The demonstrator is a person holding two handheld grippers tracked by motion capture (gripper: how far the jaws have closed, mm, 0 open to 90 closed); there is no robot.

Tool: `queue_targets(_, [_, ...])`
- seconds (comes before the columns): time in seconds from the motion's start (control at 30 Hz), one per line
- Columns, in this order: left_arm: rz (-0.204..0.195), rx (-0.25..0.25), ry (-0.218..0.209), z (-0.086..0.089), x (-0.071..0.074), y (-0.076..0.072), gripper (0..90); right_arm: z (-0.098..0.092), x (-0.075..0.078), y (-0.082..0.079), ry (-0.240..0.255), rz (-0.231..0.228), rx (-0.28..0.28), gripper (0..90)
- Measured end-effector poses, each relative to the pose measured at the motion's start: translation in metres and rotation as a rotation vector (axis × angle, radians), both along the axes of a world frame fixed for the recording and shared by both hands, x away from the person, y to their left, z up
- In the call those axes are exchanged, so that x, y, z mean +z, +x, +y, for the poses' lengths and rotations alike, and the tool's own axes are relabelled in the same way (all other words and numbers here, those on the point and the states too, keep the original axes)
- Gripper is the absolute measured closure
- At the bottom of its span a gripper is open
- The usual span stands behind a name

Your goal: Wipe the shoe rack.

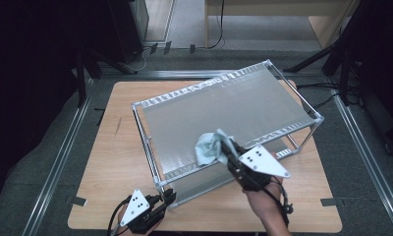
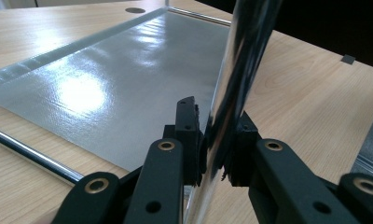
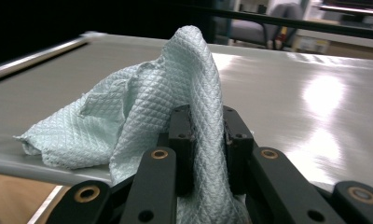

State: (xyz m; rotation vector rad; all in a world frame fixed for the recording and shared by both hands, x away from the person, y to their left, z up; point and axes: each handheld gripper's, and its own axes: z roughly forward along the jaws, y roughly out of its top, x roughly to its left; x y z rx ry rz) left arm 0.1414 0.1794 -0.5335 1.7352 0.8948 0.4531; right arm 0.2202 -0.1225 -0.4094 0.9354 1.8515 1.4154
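Note:
A two-tier metal rack (image 1: 224,110) with a grey top shelf stands on the wooden table. My right gripper (image 1: 227,147) is shut on a pale green quilted cloth (image 1: 208,147), which lies bunched on the near part of the top shelf (image 3: 292,88). In the right gripper view the cloth (image 3: 142,107) rises between the jaws and drapes to the left. My left gripper (image 1: 169,195) is shut on the rack's chrome corner post (image 2: 236,88) at the near left corner, low by the table. The lower shelf (image 2: 114,88) spreads out behind the post.
The wooden table (image 1: 116,162) has bare room left of the rack and along its near edge. Aluminium rails (image 1: 62,152) frame the table on both sides. Dark equipment and cables stand beyond the far edge.

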Motion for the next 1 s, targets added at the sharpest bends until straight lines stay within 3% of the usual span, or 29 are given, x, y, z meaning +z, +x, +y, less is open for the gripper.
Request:
queue_targets(0.13, [0.001, -0.002, -0.003, 0.000, 0.000, 0.000, 79.2, -0.034, 0.002, 0.013, 0.001, -0.001, -0.102, 78.1])
queue_targets(0.37, [0.001, -0.003, -0.008, 0.000, -0.001, 0.000, 79.2, -0.095, 0.001, 0.033, 0.065, 0.006, -0.260, 78.1])
queue_targets(0.53, [0.002, -0.002, -0.007, 0.000, -0.001, 0.000, 79.2, -0.114, 0.000, 0.038, 0.090, 0.002, -0.324, 78.3])
queue_targets(0.63, [0.014, 0.000, -0.021, 0.000, -0.001, 0.001, 79.0, -0.109, 0.000, 0.035, 0.075, 0.000, -0.335, 79.1])
queue_targets(0.7, [0.012, 0.001, -0.015, 0.000, -0.001, 0.001, 79.0, -0.103, 0.001, 0.033, 0.077, 0.009, -0.314, 79.4])
queue_targets(1.0, [0.011, 0.004, -0.010, -0.001, -0.002, 0.001, 79.1, -0.045, 0.000, 0.016, 0.052, 0.026, -0.149, 79.7])
